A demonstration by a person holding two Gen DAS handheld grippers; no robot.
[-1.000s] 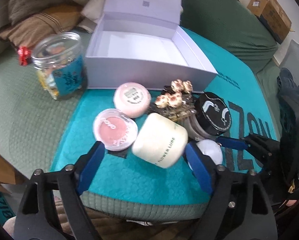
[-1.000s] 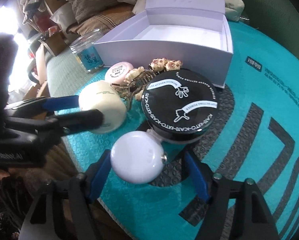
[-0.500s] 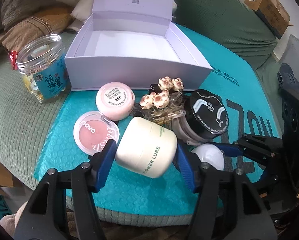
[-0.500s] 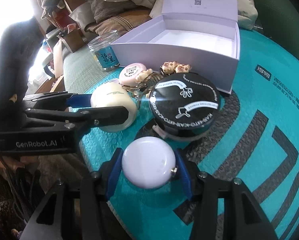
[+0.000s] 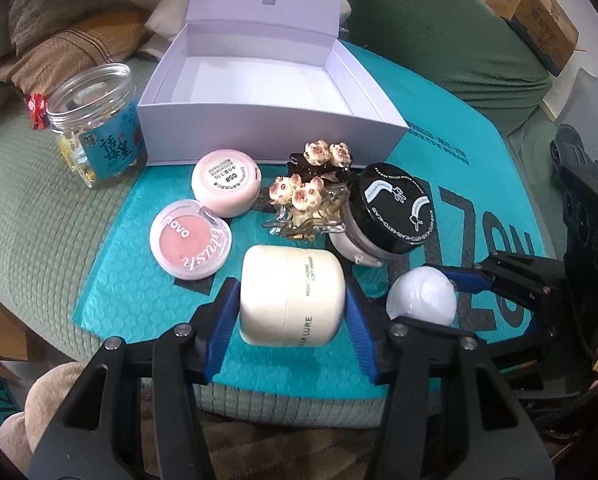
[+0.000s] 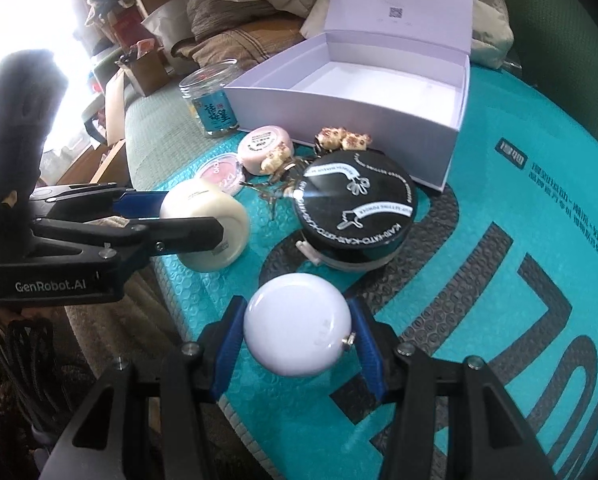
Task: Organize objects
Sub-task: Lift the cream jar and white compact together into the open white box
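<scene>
Up front, left gripper (image 5: 291, 312) is clamped on the cream jar (image 5: 291, 296), lying on its side, long axis crosswise between the pads. A second ago both sets of jaws stood wide. Right gripper (image 6: 299, 336) pinches the white compact (image 6: 299, 336) on the teal mailer (image 5: 147, 280). Open box (image 5: 267, 144) behind.

Cream jar (image 5: 291, 300), white round case (image 6: 297, 336), black white-ribboned lid (image 5: 395, 216), teal mailer (image 5: 147, 280).

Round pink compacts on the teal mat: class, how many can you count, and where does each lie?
2. The blush compact lies lid-up left of the cream jar; the pink compact lies label-up just behind it, near the open box's front wall. None seem hidden.
</scene>
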